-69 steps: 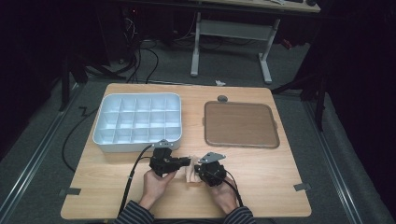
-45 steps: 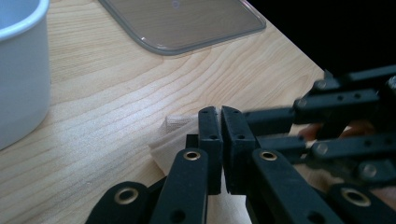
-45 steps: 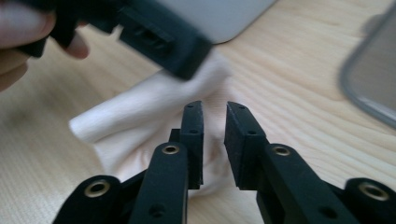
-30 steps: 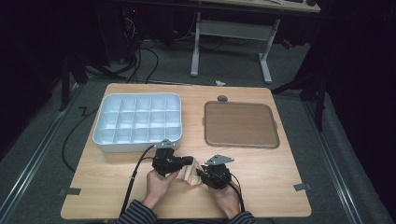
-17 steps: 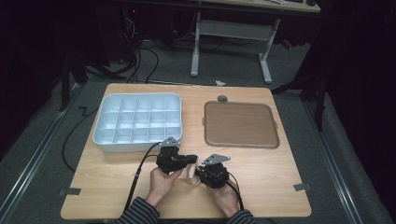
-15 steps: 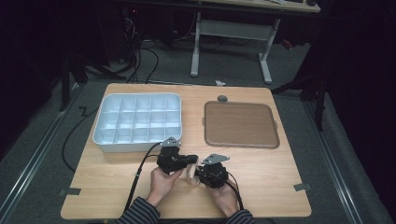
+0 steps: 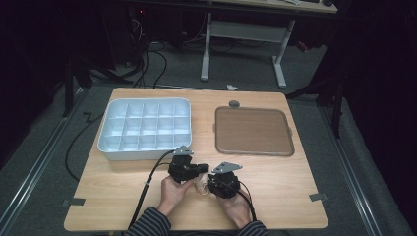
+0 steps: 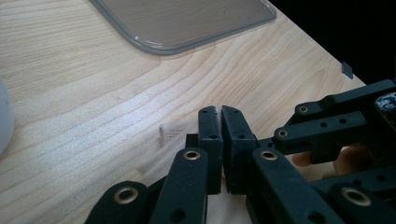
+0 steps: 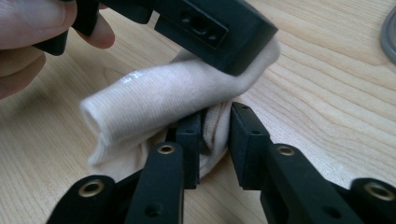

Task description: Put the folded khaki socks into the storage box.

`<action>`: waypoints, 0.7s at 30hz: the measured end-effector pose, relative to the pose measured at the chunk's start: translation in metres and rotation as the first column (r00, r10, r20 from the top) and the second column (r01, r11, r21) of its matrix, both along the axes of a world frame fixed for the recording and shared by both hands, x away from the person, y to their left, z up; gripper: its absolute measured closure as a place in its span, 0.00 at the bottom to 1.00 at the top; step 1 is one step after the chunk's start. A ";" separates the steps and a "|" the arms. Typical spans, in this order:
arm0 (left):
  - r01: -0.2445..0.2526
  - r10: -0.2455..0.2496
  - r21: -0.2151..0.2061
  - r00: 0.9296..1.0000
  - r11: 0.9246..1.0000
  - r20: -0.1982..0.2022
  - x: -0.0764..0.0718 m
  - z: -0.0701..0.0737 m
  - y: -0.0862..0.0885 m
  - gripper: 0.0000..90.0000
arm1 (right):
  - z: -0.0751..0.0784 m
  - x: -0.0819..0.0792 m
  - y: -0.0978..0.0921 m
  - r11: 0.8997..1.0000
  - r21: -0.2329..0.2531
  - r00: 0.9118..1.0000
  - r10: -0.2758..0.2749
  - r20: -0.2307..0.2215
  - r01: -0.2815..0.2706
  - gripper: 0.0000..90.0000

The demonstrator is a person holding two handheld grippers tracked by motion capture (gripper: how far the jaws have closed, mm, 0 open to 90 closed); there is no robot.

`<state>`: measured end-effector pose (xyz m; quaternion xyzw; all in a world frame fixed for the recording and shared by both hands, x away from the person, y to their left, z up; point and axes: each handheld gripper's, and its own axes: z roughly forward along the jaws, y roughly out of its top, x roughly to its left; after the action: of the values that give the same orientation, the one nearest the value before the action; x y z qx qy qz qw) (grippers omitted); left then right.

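Evidently a fold or roll is under way: a beige sock (image 9: 163, 98) lies bunched on the counter (image 7: 295, 191) near its front edge, between the two hands. The right gripper (image 9: 215, 126) pinches a fold of it. The left gripper (image 8: 219, 112) looks clenched, probably on a thin edge of cloth. Next, the roll needs tucking without slipping.

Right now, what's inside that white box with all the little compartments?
Nothing that shows: the compartments of the white box look bare in the high view. Its near wall hides the floor of the nearest row, so something small there could escape notice.
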<state>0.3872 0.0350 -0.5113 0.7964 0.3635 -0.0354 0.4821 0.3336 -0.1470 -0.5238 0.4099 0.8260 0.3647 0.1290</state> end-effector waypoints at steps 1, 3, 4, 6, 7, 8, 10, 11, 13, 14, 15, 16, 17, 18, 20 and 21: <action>0.002 -0.002 0.003 1.000 1.000 0.001 0.000 0.000 0.000 0.97 | 0.000 -0.001 -0.002 1.000 0.007 1.000 -0.004 0.002 0.004 0.81; 0.004 -0.004 0.017 1.000 1.000 0.006 -0.001 -0.001 -0.001 0.97 | 0.001 -0.003 -0.004 1.000 0.008 1.000 -0.004 0.002 0.004 0.80; 0.003 -0.003 0.021 1.000 1.000 0.007 -0.001 -0.001 -0.001 0.97 | 0.002 -0.005 -0.005 1.000 0.009 1.000 -0.007 0.008 0.007 0.80; 0.003 -0.004 0.030 1.000 1.000 0.013 -0.002 -0.002 -0.002 0.97 | 0.005 -0.010 -0.010 1.000 0.006 1.000 -0.007 0.022 0.006 0.80; 0.004 -0.004 0.036 1.000 0.999 0.016 -0.002 -0.002 -0.002 0.97 | 0.007 -0.012 -0.012 1.000 0.010 1.000 -0.008 0.028 0.007 0.80; 0.004 -0.004 0.038 1.000 0.999 0.018 -0.002 -0.002 -0.002 0.97 | 0.009 -0.015 -0.014 1.000 0.016 1.000 -0.008 0.030 0.008 0.80; 0.005 -0.006 0.040 1.000 0.999 0.019 -0.002 -0.003 -0.002 0.97 | 0.011 -0.017 -0.016 1.000 0.016 0.999 -0.003 0.037 0.002 0.80; 0.006 -0.007 0.043 1.000 0.999 0.019 -0.002 -0.003 -0.002 0.97 | 0.016 -0.022 -0.021 0.999 0.039 0.999 0.002 0.050 -0.004 0.80; 0.007 -0.008 0.046 1.000 0.999 0.018 -0.002 -0.003 -0.002 0.97 | 0.021 -0.026 -0.023 0.999 0.047 0.998 0.008 0.067 -0.011 0.80; 0.008 -0.008 0.048 1.000 0.999 0.018 -0.002 -0.003 -0.002 0.97 | 0.023 -0.028 -0.023 0.999 0.050 0.997 0.012 0.074 -0.016 0.80; 0.008 -0.009 0.051 1.000 0.999 0.021 -0.002 -0.003 -0.002 0.97 | 0.026 -0.030 -0.022 0.998 0.052 0.997 0.015 0.079 -0.019 0.80; 0.010 -0.011 0.059 1.000 0.998 0.024 -0.001 -0.003 -0.002 0.97 | 0.030 -0.031 -0.021 0.998 0.052 0.996 0.025 0.087 -0.029 0.79; 0.010 -0.012 0.060 1.000 0.998 0.025 -0.001 -0.004 -0.002 0.97 | 0.032 -0.032 -0.019 0.998 0.052 0.995 0.035 0.093 -0.039 0.79; 0.010 -0.011 0.059 1.000 0.998 0.022 -0.001 -0.004 -0.002 0.97 | 0.034 -0.033 -0.017 0.997 0.053 0.994 0.044 0.097 -0.050 0.79; 0.009 -0.010 0.060 1.000 0.998 0.021 0.000 -0.004 -0.002 0.97 | 0.038 -0.034 -0.012 0.997 0.054 0.994 0.058 0.093 -0.063 0.78; 0.009 -0.010 0.060 1.000 0.998 0.021 0.000 -0.004 -0.002 0.97 | 0.038 -0.034 -0.012 0.997 0.054 0.994 0.058 0.093 -0.063 0.78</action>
<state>0.3868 0.0331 -0.5156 0.8124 0.3555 -0.0185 0.4618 0.2994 -0.1586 -0.4862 0.3709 0.8206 0.4104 0.1439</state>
